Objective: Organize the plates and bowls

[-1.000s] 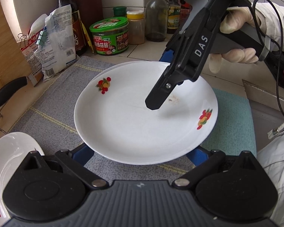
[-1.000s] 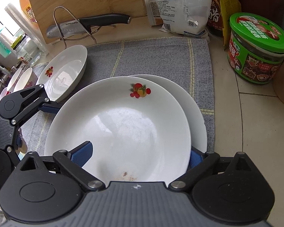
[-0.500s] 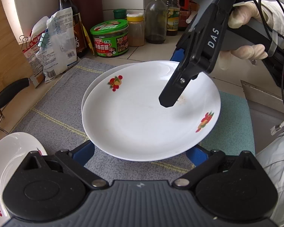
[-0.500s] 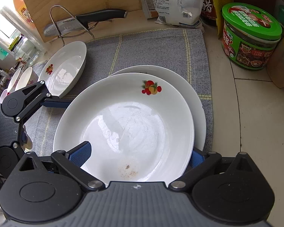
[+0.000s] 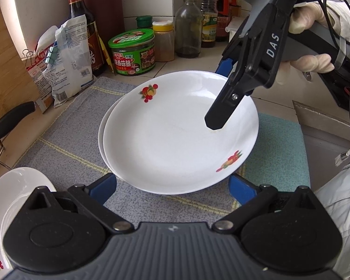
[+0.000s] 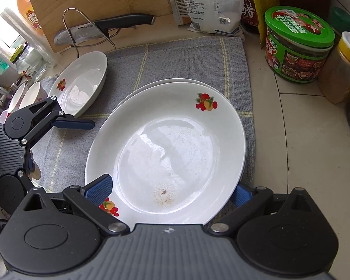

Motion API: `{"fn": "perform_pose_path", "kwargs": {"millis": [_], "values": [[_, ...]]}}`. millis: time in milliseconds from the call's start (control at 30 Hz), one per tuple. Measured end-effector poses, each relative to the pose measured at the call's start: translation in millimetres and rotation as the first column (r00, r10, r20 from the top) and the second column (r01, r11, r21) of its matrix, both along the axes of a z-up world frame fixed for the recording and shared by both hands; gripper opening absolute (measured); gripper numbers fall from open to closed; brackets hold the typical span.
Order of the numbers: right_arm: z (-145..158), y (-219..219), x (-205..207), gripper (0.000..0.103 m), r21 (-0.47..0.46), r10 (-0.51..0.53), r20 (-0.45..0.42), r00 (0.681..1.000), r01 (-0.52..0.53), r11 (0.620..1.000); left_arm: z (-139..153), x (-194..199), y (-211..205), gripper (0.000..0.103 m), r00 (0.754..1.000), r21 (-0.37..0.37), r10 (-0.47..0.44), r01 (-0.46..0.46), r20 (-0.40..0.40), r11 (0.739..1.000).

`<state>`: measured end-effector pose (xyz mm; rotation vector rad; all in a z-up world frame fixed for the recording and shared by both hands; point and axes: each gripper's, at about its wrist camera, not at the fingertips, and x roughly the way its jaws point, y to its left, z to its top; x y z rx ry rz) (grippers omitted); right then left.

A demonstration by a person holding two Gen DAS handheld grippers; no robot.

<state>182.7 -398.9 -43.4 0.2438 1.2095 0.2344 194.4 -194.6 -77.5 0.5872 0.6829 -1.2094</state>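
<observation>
The lower plate (image 5: 103,126) was almost wholly covered by the top plate (image 5: 175,137); only a thin crescent of its rim was seen in either view. The near edge of the top plate was hidden behind the right gripper (image 6: 168,192) body, so contact between its fingers and the plate could not be judged. The oval dish (image 5: 9,193) was cut off by the left edge and partly masked by the left gripper (image 5: 172,185). The knife (image 5: 9,116) blade was lost beyond the frame. Small bowls (image 6: 23,95) at the far left were too squeezed to be counted. Label print on the green-lidded jar (image 6: 296,44) could not be read.
</observation>
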Motion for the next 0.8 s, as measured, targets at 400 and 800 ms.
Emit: {"fn": "perform_pose_path", "kwargs": {"millis": [400, 800], "values": [[-0.6, 7.7, -8.1, 0.103, -0.061, 0.008, -0.023, 1.0, -0.009, 0.998, 2.1, -2.6, 4.8, 0.102, 1.0, -0.015, 0.006, -0.006, -0.009, 1.0], [4.2, 26.4, -25.2, 0.103, -0.185, 0.03, 0.065, 0.997, -0.017, 0.983, 8.7, -7.6, 13.6, 0.102, 0.997, -0.049, 0.07, -0.071, -0.017, 0.996]]}}
